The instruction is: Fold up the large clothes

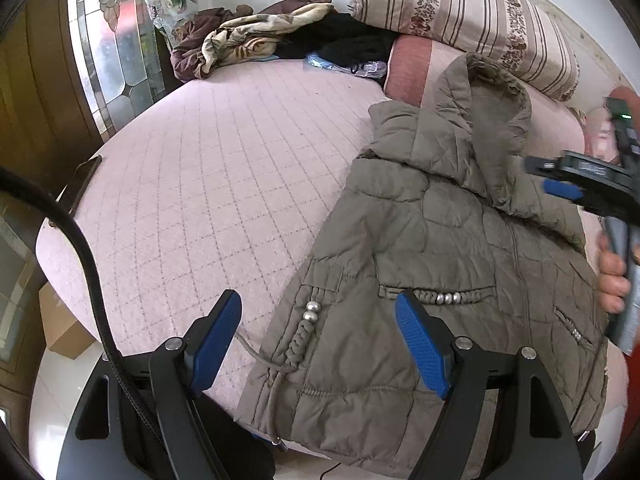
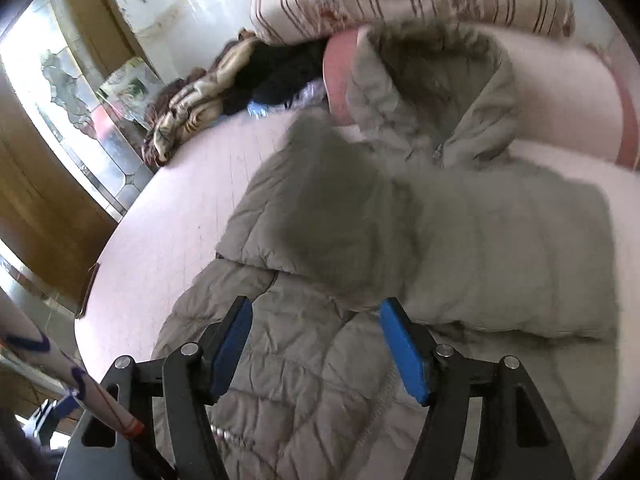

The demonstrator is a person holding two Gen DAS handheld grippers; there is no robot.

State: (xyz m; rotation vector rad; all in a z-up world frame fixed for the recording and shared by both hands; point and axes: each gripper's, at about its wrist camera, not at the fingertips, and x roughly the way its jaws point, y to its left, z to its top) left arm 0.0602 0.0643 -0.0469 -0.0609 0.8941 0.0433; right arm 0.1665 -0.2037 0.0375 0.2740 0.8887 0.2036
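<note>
The left gripper point(image 1: 320, 344) stands with its jaws wide apart and nothing between the pads, low over the near hem of the jacket point(image 1: 460, 280); one blue pad hangs over the bare bedspread point(image 1: 200, 168), the other over the jacket's pocket trim. The right gripper point(image 2: 316, 352) is likewise spread, its pads clear of cloth and holding nothing, poised just above the quilted front of the jacket; in the left wrist view it shows at the far right edge, with the fingers point(image 1: 612, 280) of the person's hand wrapped on its handle. The jacket lies on the bed, front up, zip closed, hood point(image 2: 432, 80) pointing toward the striped pillow point(image 1: 460, 12). Both sleeves point(image 2: 328, 216) appear to be folded in across the chest, one darker panel on the left and one paler on the right, so the narrowing step looks done; the blur in the right wrist view makes the exact edges hard to judge. What seems left is the lengthwise fold: the hood is still out flat past the shoulders and the hem has not been brought up toward the collar. The body is still full length, so I would put the work at roughly the midpoint. A heap of other clothes point(image 1: 256, 36) sits well apart at the far side of the bed, unfolded.
</note>
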